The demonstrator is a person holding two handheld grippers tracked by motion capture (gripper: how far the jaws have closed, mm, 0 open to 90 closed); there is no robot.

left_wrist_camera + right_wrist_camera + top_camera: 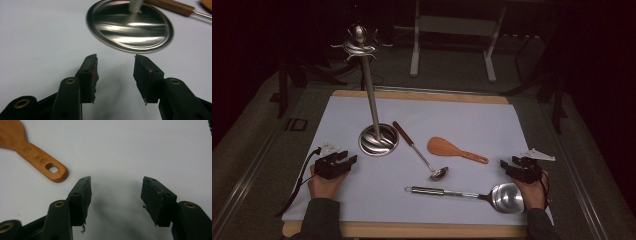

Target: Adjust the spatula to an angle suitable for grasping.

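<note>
On the white mat [462, 115], both hands rest at the near corners: the left gripper [346, 161] sits with jaws spread wide and nothing between them, aimed at the round steel base [130, 26] of the utensil stand [371, 100] just ahead. Over at the right, the right gripper [508, 165] is equally wide open and empty, its jaws facing the handle end of the wooden rice paddle [30, 152], near but not touching. Between the hands lie a small ladle [419, 152] and a big steel ladle [472, 194], whose bowl sits just beside the right hand [532, 192].
</note>
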